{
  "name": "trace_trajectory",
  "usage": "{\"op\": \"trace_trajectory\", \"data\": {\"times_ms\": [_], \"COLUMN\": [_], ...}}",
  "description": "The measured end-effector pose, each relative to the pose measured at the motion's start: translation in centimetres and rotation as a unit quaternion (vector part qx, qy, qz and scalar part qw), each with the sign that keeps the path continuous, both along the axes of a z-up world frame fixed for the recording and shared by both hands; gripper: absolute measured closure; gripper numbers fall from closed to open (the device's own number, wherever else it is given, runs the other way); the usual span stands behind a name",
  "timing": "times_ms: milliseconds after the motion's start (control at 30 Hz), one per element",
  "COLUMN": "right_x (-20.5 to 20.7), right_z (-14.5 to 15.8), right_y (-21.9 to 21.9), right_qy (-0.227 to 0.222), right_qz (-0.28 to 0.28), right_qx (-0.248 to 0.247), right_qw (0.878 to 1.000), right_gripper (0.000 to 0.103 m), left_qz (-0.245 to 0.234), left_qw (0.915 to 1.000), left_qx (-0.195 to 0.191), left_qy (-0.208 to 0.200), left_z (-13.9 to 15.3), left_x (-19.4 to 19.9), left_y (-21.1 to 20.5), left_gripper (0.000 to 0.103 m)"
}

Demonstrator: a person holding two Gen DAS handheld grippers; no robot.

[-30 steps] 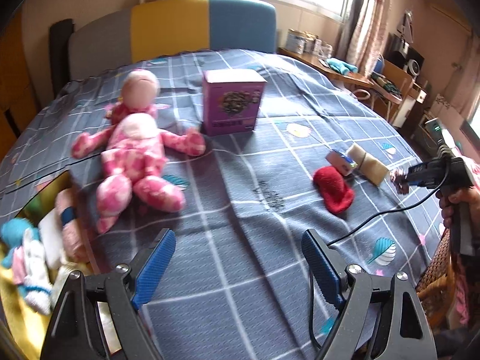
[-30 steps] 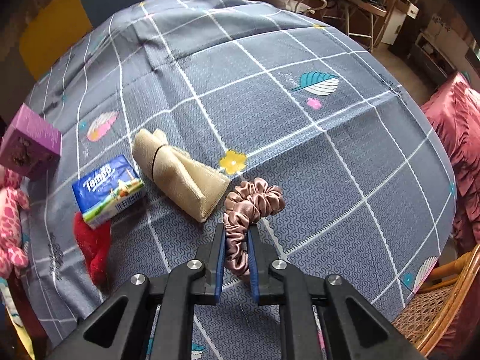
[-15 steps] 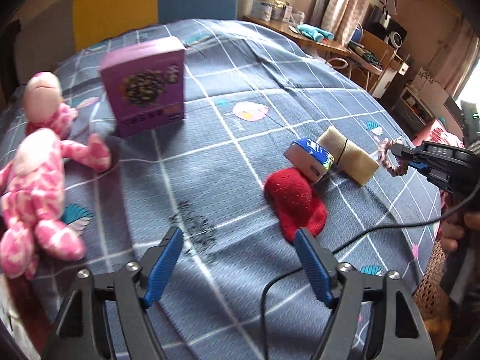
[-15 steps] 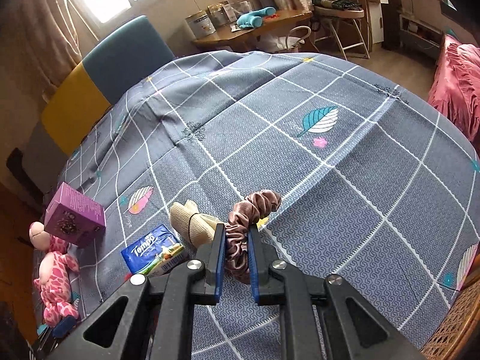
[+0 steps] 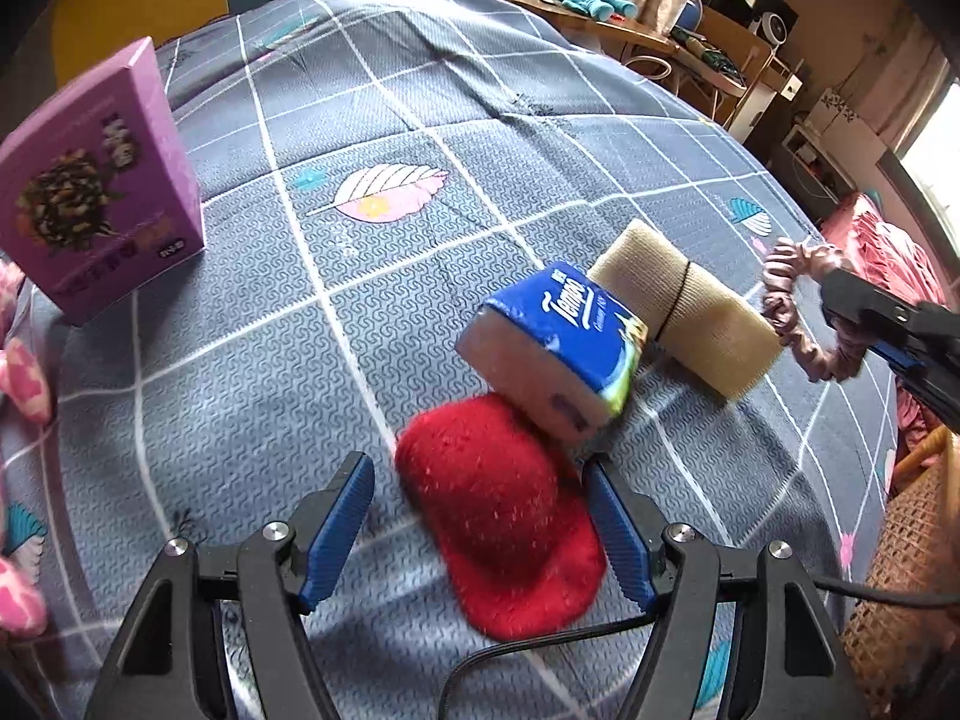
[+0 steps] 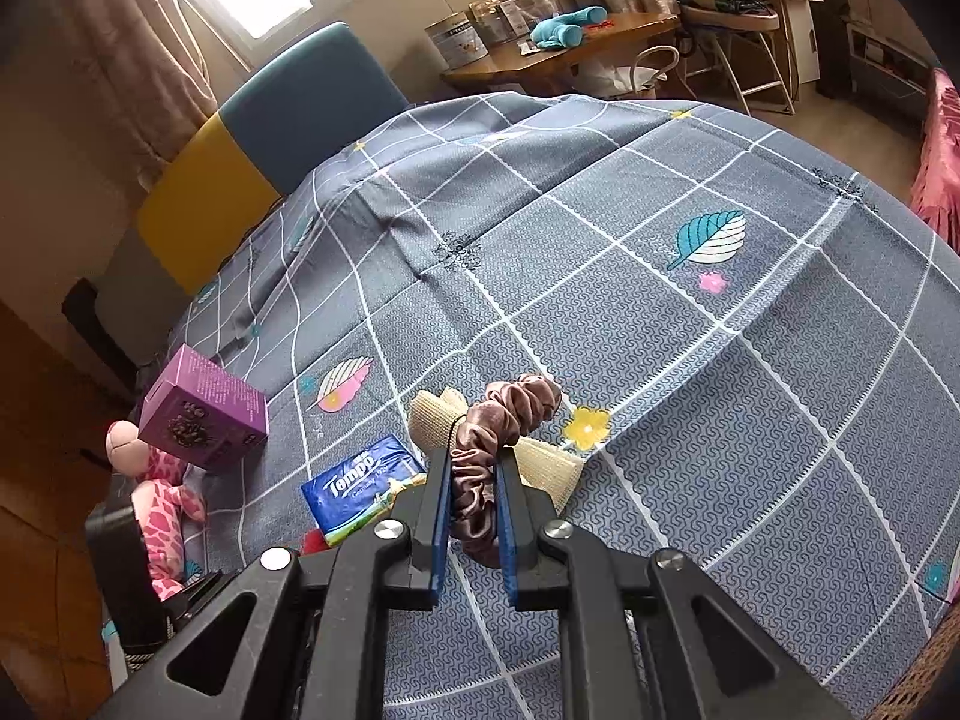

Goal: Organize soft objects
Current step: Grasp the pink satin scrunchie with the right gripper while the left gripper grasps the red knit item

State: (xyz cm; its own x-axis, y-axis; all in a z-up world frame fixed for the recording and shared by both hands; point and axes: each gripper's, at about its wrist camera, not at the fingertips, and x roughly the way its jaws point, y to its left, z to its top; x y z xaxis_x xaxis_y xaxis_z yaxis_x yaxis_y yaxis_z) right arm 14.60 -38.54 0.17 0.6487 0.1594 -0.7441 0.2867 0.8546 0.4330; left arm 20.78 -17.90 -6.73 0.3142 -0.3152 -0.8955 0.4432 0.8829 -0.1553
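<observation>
Straddling: left gripper (image 5: 477,519) hangs over the fuzzy red knitted sock (image 5: 501,519) on the bed (image 5: 420,120), one blue pad to each side, neither pressing; jaws roughly half spread, nothing held.
Sock's lie: directly beneath and ahead of the left gripper; long axis runs away from the camera and a little toward the tissue pack, across the gap between the pads.
Sock's neighbour: blue soft tissue pack (image 5: 555,339) leans on the sock's far end, touching it.
Beyond the pack: beige rolled cloth bound with a black band (image 5: 690,312), just beside the pack.
Right gripper (image 6: 474,516): clamped tight on the dusty-pink satin scrunchie (image 6: 504,426), lifted clear of the bed, past the beige roll from the pack.
Nearer hand: the left, by far, I judge.
Left of the pack: purple cardboard box (image 5: 99,180) well apart; pink spotted plush doll (image 6: 162,492) beyond it.
Count: one sock, one pack, one roll, one scrunchie, one box, one doll.
</observation>
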Motion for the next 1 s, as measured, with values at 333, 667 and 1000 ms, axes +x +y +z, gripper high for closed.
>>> {"op": "trace_trajectory", "data": {"times_ms": [333, 667, 1000], "right_x": [0.1, 1.0, 1.8], "right_z": [-0.2, -0.6, -3.0], "right_y": [0.1, 2.9, 16.5], "right_qy": [-0.007, -0.019, 0.110], "right_qz": [0.012, 0.142, 0.345], "right_qx": [0.013, 0.092, -0.013], "right_qw": [1.000, 0.985, 0.932], "right_gripper": [0.091, 0.091, 0.089], "left_qz": [-0.009, 0.080, 0.130], "left_qw": [0.9993, 0.9954, 0.9911], "left_qx": [-0.027, -0.038, 0.000], "left_qy": [-0.023, -0.036, -0.028], "left_z": [1.2, 2.8, -0.4], "left_x": [-1.0, -8.4, -11.1], "left_y": [2.0, 15.5, 20.3], "left_gripper": [0.063, 0.063, 0.060]}}
